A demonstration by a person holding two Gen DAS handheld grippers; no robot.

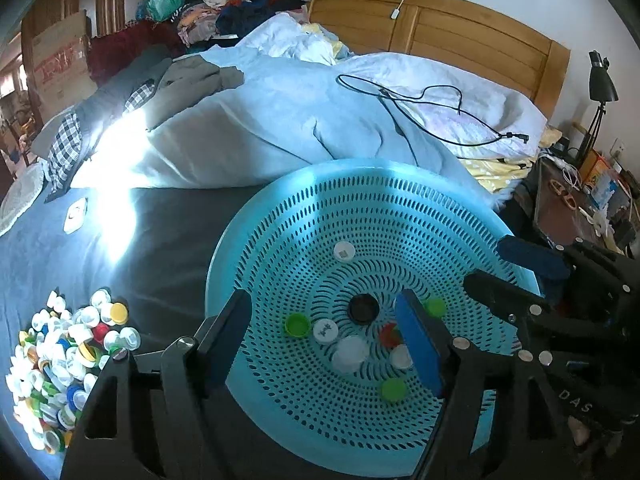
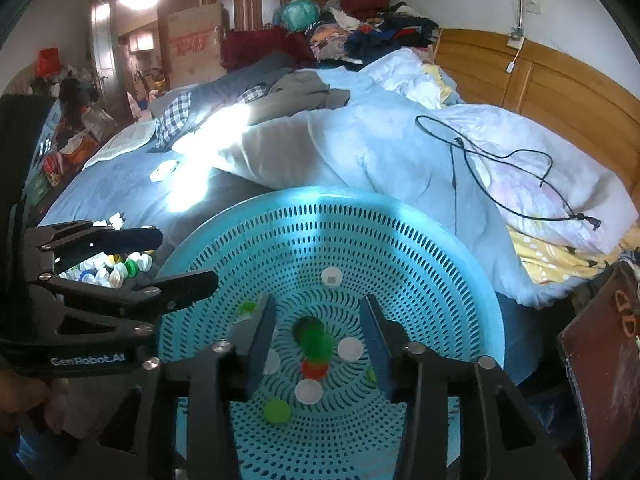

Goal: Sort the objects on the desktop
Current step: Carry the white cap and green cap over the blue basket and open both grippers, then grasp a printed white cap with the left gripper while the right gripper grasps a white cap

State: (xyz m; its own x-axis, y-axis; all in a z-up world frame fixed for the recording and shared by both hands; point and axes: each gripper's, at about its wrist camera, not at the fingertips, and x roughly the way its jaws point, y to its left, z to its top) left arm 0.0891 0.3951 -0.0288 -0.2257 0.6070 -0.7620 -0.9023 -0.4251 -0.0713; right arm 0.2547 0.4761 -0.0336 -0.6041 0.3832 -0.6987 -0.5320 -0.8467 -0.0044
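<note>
Roughly ten caps sorted, big pile still waiting

Bed (image 1: 168, 240) carries everything. Turquoise perforated basket (image 1: 400, 184) takes the centre of both views, rim clear at 12 o'clock. Unsorted pile of bottle caps (image 1: 60, 360) sits on the sheet at 8 o'clock in the left wrist view, well apart from the basket, far bigger than what is inside it.

Left gripper (image 1: 324, 344) hangs over the basket, jaws spread, nothing between the pads. Right gripper (image 2: 318, 344) likewise, jaws parted over the basket floor; a dark green cap (image 2: 316, 340) shows blurred between them, touching neither pad, probably dropping.

Inside the basket: black cap (image 1: 363, 309) near the middle, light green cap (image 1: 297, 325) at 9 o'clock of it, white caps (image 1: 351, 354) at 6, one lone white cap (image 1: 344, 251) at 12, red cap (image 2: 314, 369) just under the green one.

Judgement: early stage. Most of the pile is left to move.
</note>
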